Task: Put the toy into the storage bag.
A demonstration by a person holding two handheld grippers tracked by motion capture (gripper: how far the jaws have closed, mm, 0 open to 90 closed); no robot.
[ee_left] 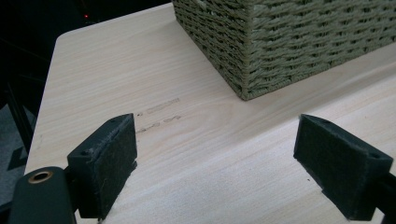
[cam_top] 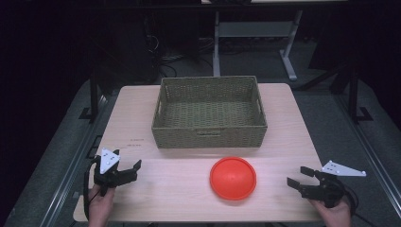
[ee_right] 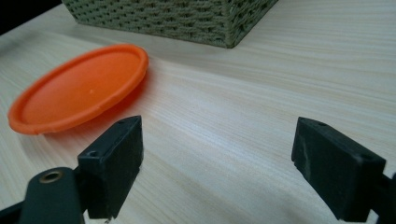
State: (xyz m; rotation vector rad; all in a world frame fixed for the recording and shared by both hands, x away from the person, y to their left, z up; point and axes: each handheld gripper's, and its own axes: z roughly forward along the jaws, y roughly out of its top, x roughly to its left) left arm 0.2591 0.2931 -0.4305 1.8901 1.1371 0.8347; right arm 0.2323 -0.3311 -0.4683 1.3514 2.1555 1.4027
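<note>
From above, my pale wooden table [cam_top: 142, 113] stands in a dark room with a grey floor. An orange plate [cam_top: 233, 178] lies near its front edge, just before an empty woven basket [cam_top: 209, 111]. My left gripper [cam_top: 126, 173] and right gripper [cam_top: 299, 177] rest at the front corners, jaws apart.

Along my left jaws, spread wide over bare wood, the basket [ee_left: 299, 42] corner rises ahead.

Along my right jaws, also wide apart, the plate [ee_right: 79, 88] lies ahead to the left, the basket [ee_right: 173, 16] behind it.
</note>
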